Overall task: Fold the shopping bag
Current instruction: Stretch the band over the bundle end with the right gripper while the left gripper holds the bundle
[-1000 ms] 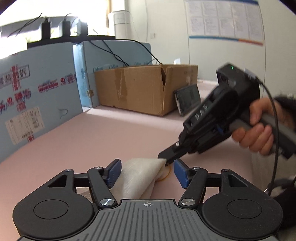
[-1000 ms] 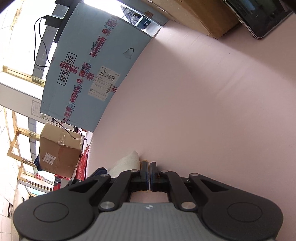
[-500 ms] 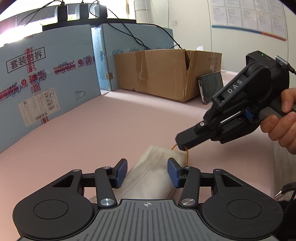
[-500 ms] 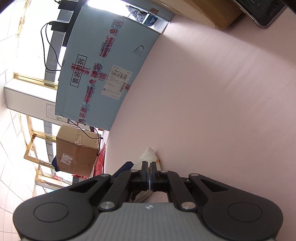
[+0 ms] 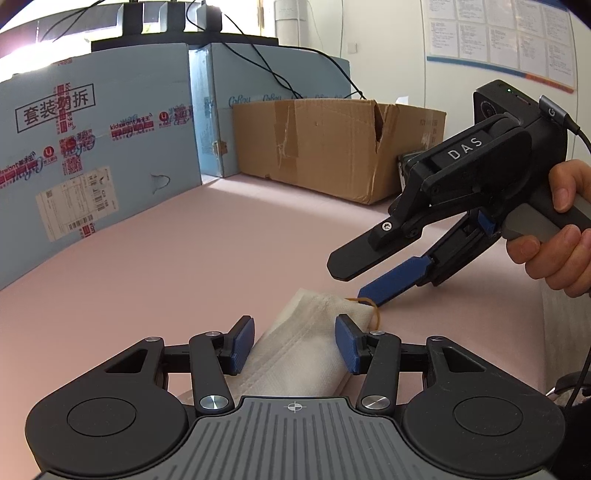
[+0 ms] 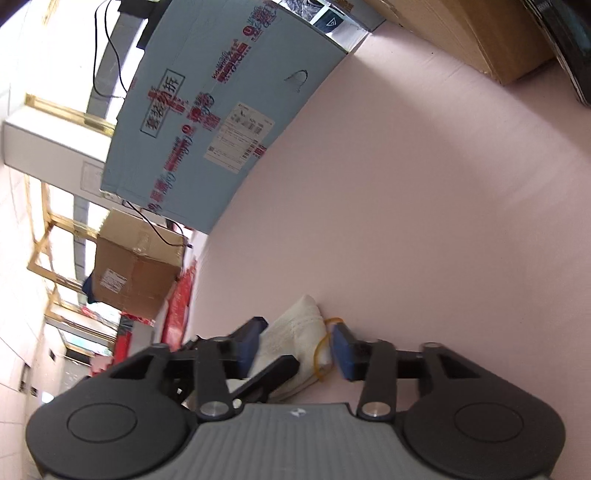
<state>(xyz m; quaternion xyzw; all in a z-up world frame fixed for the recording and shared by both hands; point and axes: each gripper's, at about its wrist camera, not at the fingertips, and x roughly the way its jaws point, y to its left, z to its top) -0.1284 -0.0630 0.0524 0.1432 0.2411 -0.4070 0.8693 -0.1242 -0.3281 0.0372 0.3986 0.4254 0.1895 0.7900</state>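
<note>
Shopping bag (image 5: 310,350): cream fabric, folded into a narrow bundle, lying on the pink surface at lower centre of the left wrist view; in the right wrist view (image 6: 291,339) it sits at lower centre-left.
Rubber band (image 5: 369,310): a thin yellow loop at the bag's far right corner; in the right wrist view (image 6: 323,350) it runs along the bundle's right edge.
Left gripper (image 5: 295,343): jaws apart, one blue pad on each side of the bag. The right-hand pad lies against the fabric edge; a gap shows at the left-hand pad. Whether the pads press on the cloth cannot be told.
Right gripper (image 5: 347,284): enters from the right of the left wrist view, pointing down and to the left. Jaws opening, nothing clamped; the lower blue finger tip is just beside the rubber band. In its own view (image 6: 295,343) the bag end and the band lie between the parted pads.
Hand (image 5: 557,236): grasps the right gripper's grey handle at the right edge of the frame.
Pink surface (image 5: 221,240): fills the middle of both views.
Blue carton (image 5: 92,155): stands at upper left, bearing red printed tape and a white shipping label.
Brown cardboard box (image 5: 325,144): upper centre, behind the pink surface, its top edge torn.
Dark tablet (image 5: 406,166): leans against the brown box, mostly hidden behind the right gripper.
Wall charts (image 5: 498,33): upper right.
</note>
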